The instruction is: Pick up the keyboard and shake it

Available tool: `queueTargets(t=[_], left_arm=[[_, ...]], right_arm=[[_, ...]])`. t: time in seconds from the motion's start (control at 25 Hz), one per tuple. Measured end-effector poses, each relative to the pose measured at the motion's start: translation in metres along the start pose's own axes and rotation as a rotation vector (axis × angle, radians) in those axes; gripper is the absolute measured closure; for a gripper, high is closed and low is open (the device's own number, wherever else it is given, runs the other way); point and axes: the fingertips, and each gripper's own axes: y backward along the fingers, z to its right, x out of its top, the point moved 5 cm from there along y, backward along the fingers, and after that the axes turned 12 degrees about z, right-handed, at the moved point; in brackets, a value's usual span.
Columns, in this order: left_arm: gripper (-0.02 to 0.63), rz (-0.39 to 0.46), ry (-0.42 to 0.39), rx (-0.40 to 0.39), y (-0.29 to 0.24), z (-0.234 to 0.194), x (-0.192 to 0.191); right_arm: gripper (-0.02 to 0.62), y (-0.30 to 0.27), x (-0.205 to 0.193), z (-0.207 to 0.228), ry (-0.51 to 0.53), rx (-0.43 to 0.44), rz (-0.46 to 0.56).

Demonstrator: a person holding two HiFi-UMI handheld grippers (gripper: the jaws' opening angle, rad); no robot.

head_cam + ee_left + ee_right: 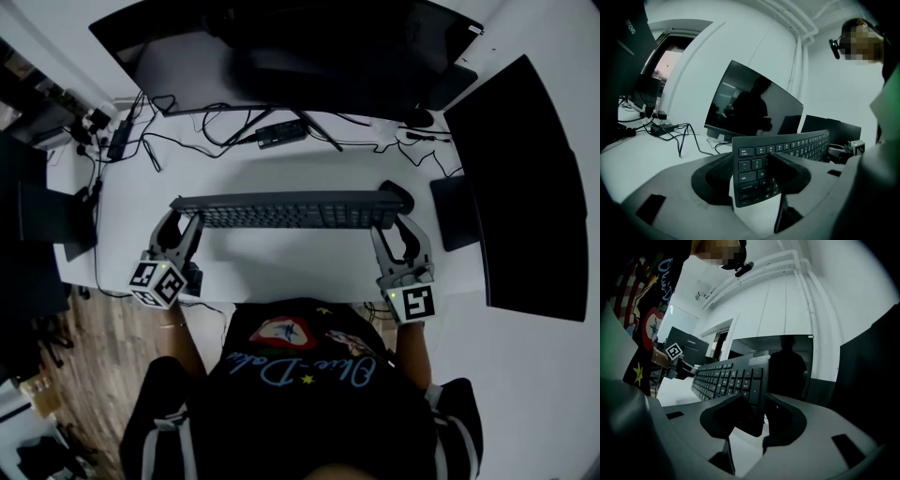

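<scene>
A long black keyboard point(286, 210) hangs above the white desk point(281, 262), tipped up on edge with its keys toward me. My left gripper point(180, 225) is shut on its left end; in the left gripper view the jaws clamp the key face point(757, 168) from both sides. At the other end my right gripper point(394, 223) is shut on the keyboard's right end, the jaws pressing its number pad point(752, 390). Both hands hold the grippers just in front of my chest.
A wide dark monitor point(309, 56) stands behind the keyboard, a second dark screen point(525, 187) at the right. Cables and a power brick point(279, 133) lie at the back. A small dark pad point(456, 212) sits beside the right gripper.
</scene>
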Motion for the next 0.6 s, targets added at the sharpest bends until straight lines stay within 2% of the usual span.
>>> queueTargets(t=[0.6], left_arm=[[0.383,-0.163,0.020,0.013,-0.007,-0.007,-0.047]], right_arm=[[0.454,0.018,-0.055,-0.007,-0.121,-0.031,-0.157]])
